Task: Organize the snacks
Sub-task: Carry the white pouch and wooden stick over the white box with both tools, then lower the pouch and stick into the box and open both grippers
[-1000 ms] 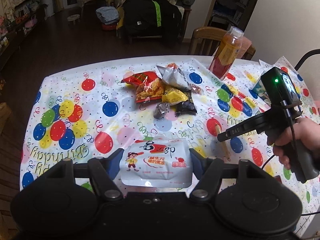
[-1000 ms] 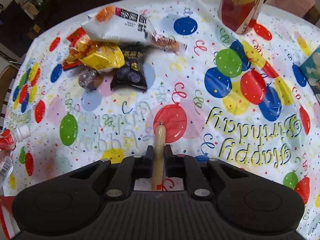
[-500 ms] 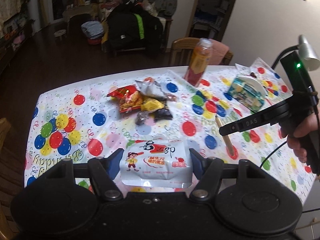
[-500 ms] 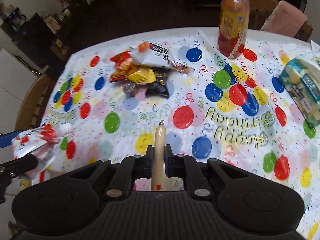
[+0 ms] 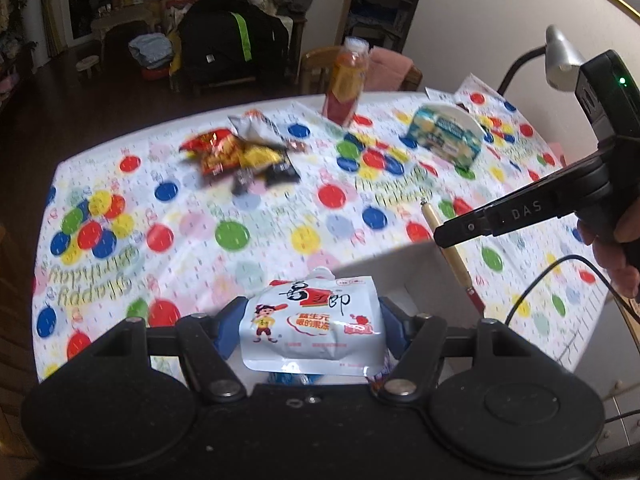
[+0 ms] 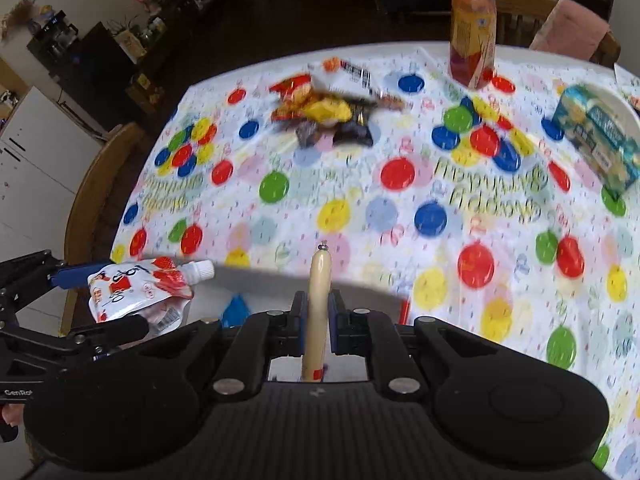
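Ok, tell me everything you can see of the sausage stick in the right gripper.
The sausage stick is slim and pale beige in a smooth casing, with a small metal clip at its far tip and a red band at its near end. The right gripper is clamped on its middle; it points forward, lifted above the balloon tablecloth.

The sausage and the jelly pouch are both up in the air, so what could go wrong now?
1. The sausage is thin and pinched only near its bottom end by the right tool, so it might tilt or slip out.
2. The jelly pouch is soft; the left tool could squash it or let it slide.
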Demonstrator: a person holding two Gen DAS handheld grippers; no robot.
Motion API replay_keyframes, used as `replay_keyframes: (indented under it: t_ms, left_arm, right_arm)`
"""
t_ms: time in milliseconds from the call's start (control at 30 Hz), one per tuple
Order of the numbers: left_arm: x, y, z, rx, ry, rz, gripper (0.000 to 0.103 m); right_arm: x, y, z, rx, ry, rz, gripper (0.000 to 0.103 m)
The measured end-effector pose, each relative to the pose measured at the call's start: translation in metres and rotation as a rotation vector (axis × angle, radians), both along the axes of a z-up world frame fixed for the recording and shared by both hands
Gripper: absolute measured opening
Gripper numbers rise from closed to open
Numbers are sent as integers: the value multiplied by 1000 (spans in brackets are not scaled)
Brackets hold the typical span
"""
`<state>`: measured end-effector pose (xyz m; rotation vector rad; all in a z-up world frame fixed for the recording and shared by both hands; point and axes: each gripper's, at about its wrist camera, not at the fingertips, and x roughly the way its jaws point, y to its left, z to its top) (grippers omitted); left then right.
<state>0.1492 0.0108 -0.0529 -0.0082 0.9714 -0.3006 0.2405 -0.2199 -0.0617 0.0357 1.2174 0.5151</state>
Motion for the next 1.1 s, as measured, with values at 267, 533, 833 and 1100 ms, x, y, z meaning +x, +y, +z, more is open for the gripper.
replay_keyframes:
  t_ms: [267,533,833,1100]
  left_arm:
    - [-14,-12,-30,2,41,-13,67]
    - [-19,-27,-62,35,48,-3,67]
    - [-27,-37,-86,56,114,-24,67]
    - [-31,-38,-95,73,143,-16,67]
  right_arm:
    - [-26,8,-39,-21,67,-3,10]
    - [-32,18,-75,-42,124,-19,10]
    - [-35,25,-94,-78,146,-6,10]
    - [-37,31,-99,-92,161,19,10]
